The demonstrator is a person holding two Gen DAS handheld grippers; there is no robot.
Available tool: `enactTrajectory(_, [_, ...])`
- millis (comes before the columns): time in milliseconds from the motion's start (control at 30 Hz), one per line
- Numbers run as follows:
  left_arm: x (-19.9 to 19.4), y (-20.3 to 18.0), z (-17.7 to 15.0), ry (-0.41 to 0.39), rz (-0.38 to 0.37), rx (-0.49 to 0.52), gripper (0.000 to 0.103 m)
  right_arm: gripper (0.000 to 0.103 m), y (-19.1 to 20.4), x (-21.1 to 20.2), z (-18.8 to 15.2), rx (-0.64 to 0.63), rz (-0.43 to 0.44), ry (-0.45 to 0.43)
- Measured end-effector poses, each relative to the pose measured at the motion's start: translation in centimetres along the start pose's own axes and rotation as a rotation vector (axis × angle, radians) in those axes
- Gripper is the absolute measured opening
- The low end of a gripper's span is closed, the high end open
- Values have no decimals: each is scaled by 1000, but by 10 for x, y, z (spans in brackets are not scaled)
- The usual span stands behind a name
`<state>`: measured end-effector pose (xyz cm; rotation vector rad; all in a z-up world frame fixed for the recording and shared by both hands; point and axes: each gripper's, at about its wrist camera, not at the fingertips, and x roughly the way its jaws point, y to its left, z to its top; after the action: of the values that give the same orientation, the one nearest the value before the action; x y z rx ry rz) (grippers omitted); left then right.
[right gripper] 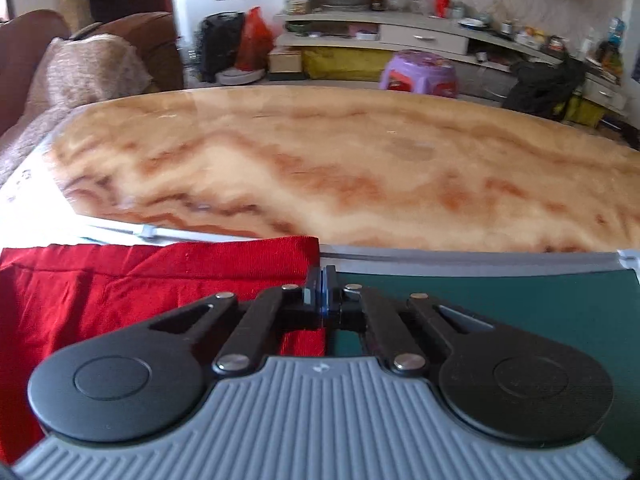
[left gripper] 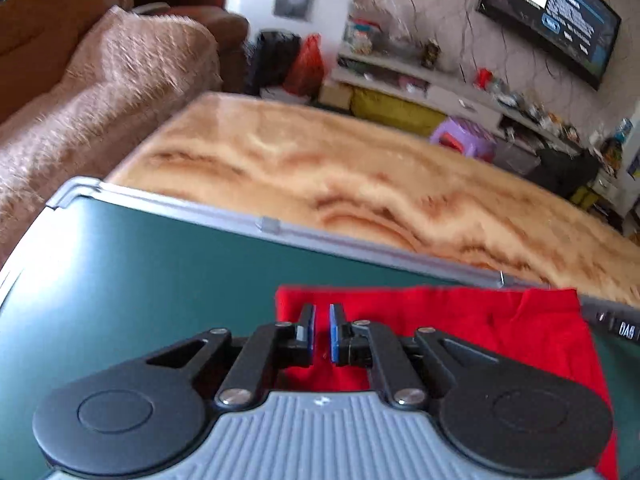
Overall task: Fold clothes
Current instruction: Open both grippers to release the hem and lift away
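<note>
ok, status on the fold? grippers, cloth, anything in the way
Left gripper slightly open over red cloth, gripping nothing. Right gripper shut at the cloth's right edge; grip unclear. Cloth flat on green board. Nothing in the way.

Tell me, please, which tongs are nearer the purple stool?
Neither clearly: the stool stands beyond the table's far edge. Left tongs hang over the red cloth; right tongs over its right edge.
</note>
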<state>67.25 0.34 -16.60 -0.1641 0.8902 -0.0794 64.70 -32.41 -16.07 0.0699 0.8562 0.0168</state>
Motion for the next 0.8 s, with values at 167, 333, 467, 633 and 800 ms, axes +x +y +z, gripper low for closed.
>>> enactTrajectory(167, [12, -17, 5, -6, 48, 79, 7, 2, -9, -16, -7, 11, 23, -10])
enactTrajectory(333, [19, -30, 14, -18, 64, 136, 7, 2, -18, -33, -15, 21, 45, -20])
enactTrajectory(467, [23, -36, 18, -23, 74, 197, 10, 14, -26, -46, -21, 30, 64, -28])
enactTrajectory(633, [-7, -22, 6, -55, 15, 159, 11, 33, -35, -62, -28, 40, 86, -38])
enactTrajectory(800, [-87, -24, -50, -80, -130, 156, 31, 33, -60, -144, -82, -47, 156, -5])
